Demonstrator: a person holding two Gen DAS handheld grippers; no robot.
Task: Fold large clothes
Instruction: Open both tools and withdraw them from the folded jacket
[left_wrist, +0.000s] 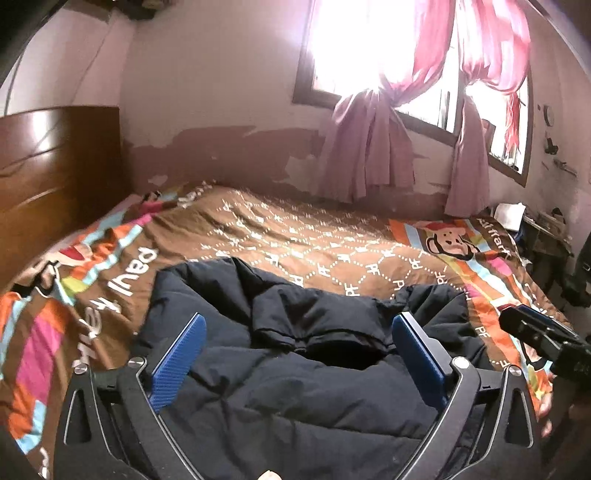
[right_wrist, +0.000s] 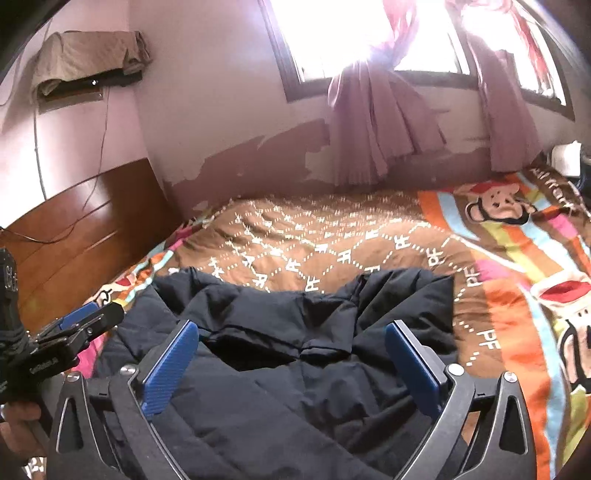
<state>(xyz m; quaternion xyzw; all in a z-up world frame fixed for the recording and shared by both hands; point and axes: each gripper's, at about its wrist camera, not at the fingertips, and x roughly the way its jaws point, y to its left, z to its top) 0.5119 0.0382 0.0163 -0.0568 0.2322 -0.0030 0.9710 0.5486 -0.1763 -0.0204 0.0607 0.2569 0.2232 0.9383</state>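
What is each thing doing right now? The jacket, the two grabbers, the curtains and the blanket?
Jacket: lying crumpled on the bed, not held.
Left gripper: wide open, nothing pinched.
Right gripper: wide open, nothing pinched.
Curtains: pulled aside and bunched, window bright.
Blanket: spread over the bed, slightly wrinkled.

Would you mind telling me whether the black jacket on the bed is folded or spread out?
Folded, loosely: the black jacket lies bunched, layers overlapping, on the bedspread.
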